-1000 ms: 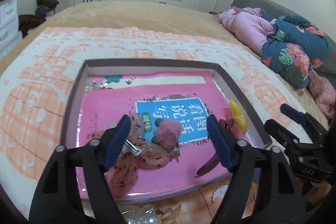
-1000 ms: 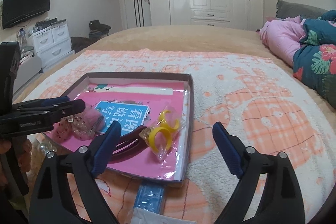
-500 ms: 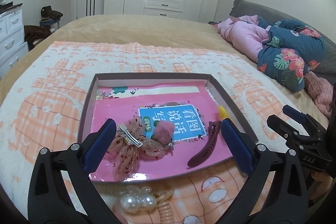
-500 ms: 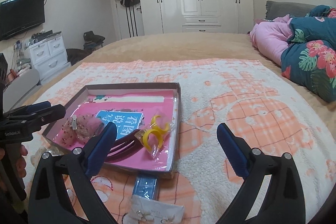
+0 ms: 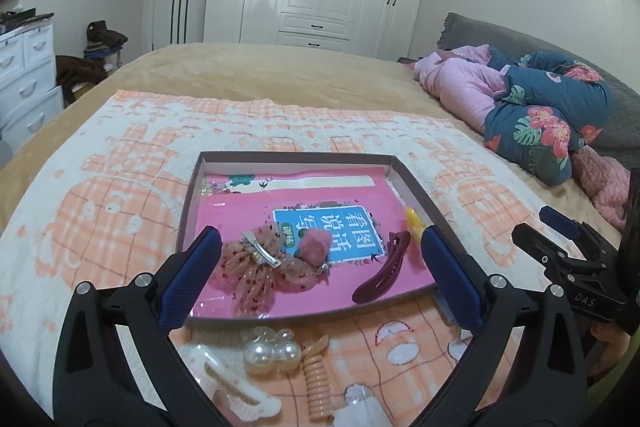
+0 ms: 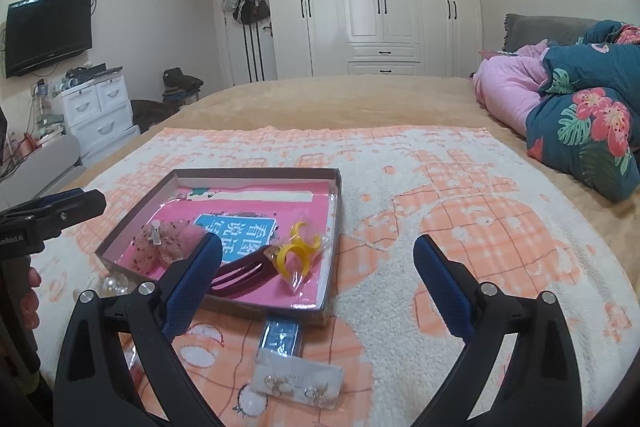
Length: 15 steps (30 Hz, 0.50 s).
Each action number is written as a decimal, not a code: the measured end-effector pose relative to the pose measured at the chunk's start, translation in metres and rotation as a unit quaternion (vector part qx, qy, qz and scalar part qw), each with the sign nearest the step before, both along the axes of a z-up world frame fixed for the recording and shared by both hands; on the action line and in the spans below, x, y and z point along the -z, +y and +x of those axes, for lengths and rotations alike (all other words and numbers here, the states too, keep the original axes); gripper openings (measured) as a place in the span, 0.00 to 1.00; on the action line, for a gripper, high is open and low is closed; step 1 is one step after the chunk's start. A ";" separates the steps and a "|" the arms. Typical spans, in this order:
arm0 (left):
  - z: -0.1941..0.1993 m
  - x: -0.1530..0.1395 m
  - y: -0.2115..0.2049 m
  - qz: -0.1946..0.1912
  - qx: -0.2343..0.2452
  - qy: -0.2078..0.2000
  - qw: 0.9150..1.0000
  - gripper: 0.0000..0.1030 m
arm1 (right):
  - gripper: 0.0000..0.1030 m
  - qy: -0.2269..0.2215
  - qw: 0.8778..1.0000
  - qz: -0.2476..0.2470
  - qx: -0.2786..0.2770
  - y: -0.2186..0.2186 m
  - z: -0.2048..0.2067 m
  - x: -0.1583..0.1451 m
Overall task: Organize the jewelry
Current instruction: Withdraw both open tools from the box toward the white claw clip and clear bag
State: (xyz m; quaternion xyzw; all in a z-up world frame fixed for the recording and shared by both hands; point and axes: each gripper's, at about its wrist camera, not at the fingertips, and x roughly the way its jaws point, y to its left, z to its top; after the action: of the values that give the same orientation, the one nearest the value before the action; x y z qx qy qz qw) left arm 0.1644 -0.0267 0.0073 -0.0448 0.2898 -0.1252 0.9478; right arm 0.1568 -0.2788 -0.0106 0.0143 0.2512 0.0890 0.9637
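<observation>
You hold both the left gripper [image 5: 320, 279] and the right gripper [image 6: 318, 283] wide-jawed and empty above the bed; the tray [image 5: 188, 211] gathers sorted clips, while the pearl clip [image 5: 272, 351] waits outside for collection.

The blue packet [image 6: 281, 335] lies half hidden under the tray [image 6: 328, 259]; its print is unreadable.
</observation>
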 end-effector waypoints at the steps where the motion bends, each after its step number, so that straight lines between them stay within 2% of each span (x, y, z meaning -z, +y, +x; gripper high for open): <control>1: -0.003 0.000 0.002 0.000 -0.001 0.000 1.000 0.89 | 0.91 0.001 1.000 0.000 -0.001 0.000 -0.002 0.000; 15: -0.028 0.016 0.034 0.008 -0.032 0.027 0.999 0.89 | 0.91 0.030 0.999 0.000 -0.025 0.009 -0.031 0.014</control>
State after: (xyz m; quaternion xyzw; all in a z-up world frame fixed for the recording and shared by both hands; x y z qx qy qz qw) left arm 0.1359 0.0073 -0.0091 -0.0502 0.3148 -0.0910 0.9435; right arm 0.1253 -0.2696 -0.0251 0.0102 0.2801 0.1128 0.9533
